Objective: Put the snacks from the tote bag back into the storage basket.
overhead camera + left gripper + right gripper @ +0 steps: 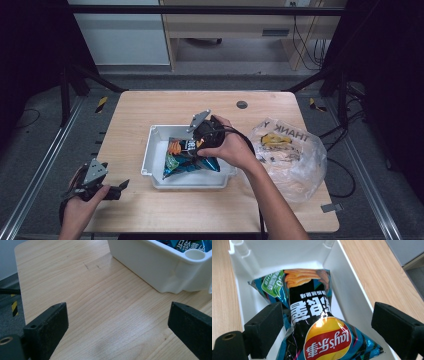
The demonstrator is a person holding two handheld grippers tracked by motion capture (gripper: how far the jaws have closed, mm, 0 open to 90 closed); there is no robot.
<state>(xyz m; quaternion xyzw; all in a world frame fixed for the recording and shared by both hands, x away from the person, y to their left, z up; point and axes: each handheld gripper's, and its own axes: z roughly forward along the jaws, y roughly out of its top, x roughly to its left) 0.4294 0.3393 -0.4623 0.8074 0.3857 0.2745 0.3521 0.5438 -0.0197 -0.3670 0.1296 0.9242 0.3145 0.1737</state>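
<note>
While the right gripper (200,136) hovers with jaws wide over a crisp bag (317,325) lying in the white tub (155,150) mid-counter, the left gripper (112,190) rests wide open near the counter's front left corner

The table (150,110) is pale wood with a fine grain and a matt finish. At its centre the white bin (152,150) looks like smooth moulded plastic, and the crisp packet (312,315) inside is glossy, crinkled foil. At three o'clock lies a thin, clear plastic bag (305,160), wrinkled and shiny.
</note>
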